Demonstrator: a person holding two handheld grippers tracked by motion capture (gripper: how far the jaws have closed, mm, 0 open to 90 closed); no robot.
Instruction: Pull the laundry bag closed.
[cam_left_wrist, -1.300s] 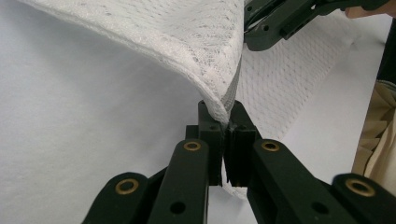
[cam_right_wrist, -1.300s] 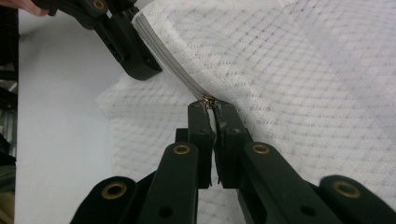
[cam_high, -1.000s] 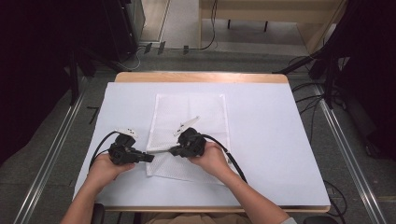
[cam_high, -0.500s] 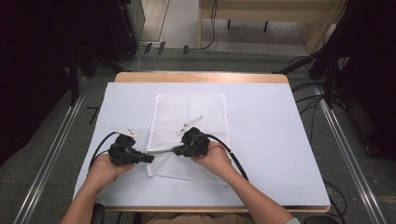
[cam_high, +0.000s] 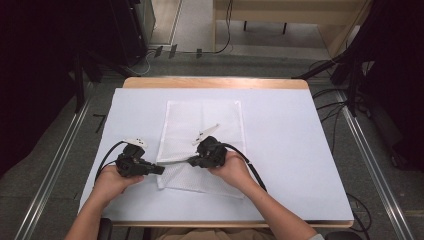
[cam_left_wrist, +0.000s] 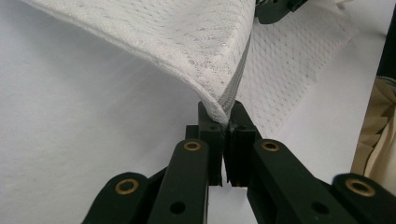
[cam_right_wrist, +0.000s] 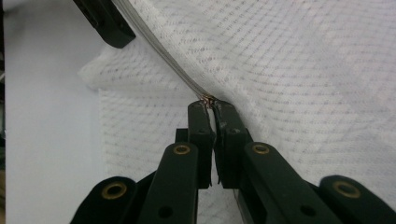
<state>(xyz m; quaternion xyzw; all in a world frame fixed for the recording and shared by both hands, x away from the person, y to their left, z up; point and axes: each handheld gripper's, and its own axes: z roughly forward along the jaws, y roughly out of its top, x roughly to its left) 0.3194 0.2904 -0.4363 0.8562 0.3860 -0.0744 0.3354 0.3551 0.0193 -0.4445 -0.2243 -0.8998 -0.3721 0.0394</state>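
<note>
Pinching mesh bag (cam_high: 202, 145) zipper (cam_right_wrist: 168, 65), left tool (cam_left_wrist: 223, 119), right tool (cam_right_wrist: 210, 105), both clamped

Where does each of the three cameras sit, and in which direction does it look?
High view: above the person's side, looking forward and down on the table; forearms and both grippers show.
Left gripper view: on the left gripper, looking along its jaws, shut on the mesh bag.
Right gripper view: on the right gripper, jaws shut on the zipper pull.
Shared: the bag's zipper.
</note>
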